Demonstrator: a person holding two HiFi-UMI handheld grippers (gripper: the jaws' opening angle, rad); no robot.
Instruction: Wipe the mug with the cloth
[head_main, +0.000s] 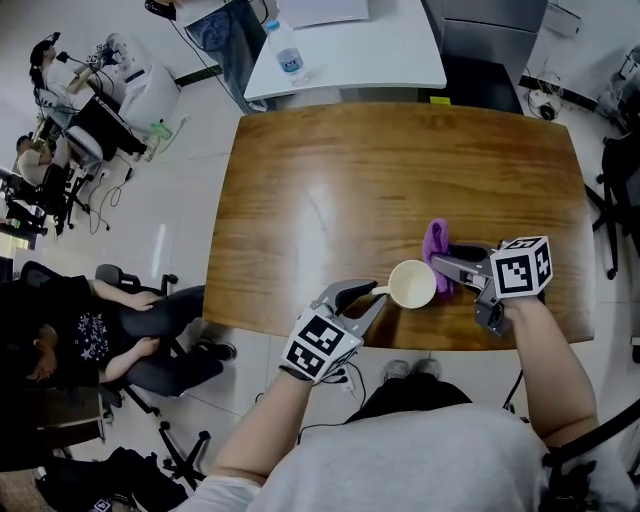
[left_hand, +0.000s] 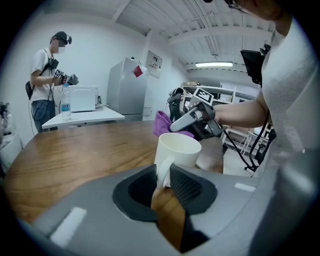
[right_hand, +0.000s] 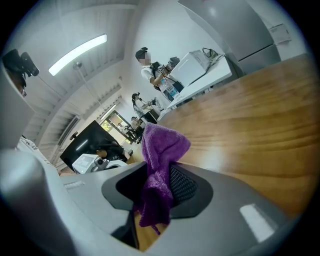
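Note:
A white mug (head_main: 411, 284) stands upright near the front edge of the wooden table (head_main: 330, 180). My left gripper (head_main: 372, 297) is shut on the mug's handle (left_hand: 163, 172), the cup (left_hand: 178, 151) rising just beyond the jaws. My right gripper (head_main: 440, 266) is shut on a purple cloth (head_main: 437, 252), held close to the mug's right side; whether cloth and mug touch I cannot tell. In the right gripper view the cloth (right_hand: 159, 170) hangs pinched between the pads, above the tabletop. The left gripper view shows the cloth (left_hand: 165, 124) and right gripper (left_hand: 187, 120) just behind the mug.
A white table (head_main: 350, 50) with a water bottle (head_main: 289, 55) stands beyond the wooden one. A seated person (head_main: 100, 330) is at the left on an office chair. Another person (left_hand: 47, 80) stands by the white table. Equipment (head_main: 90, 110) is stacked at the far left.

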